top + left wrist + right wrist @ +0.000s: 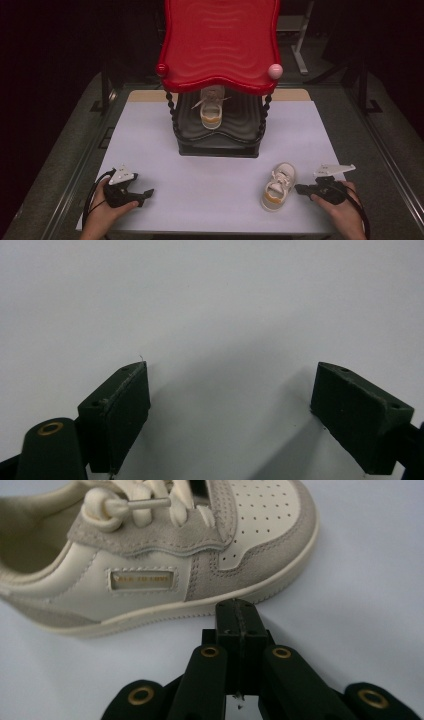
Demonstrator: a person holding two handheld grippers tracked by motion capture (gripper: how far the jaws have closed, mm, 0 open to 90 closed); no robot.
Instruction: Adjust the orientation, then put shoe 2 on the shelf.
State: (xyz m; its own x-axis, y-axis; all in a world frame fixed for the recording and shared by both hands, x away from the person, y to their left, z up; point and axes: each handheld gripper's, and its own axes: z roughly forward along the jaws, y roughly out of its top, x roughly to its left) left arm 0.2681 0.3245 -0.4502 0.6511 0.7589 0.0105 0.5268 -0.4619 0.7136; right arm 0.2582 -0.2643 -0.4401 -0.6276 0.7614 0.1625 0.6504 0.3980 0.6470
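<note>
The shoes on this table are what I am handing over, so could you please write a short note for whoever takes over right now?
Left tongs: open, nothing between them, low over the white table.
Right tongs: shut, nothing held, tips at the sole edge of the loose shoe; I cannot tell whether they touch.
Other shoe: on the lower shelf of the red-topped rack.
Done: one shoe on the rack.
Left, probably: open the right tongs, grip the loose shoe and set it beside its mate.

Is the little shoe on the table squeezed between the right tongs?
No, the right tongs are shut on nothing, their tips just beside the sole of the little shoe lying on the table.
</note>
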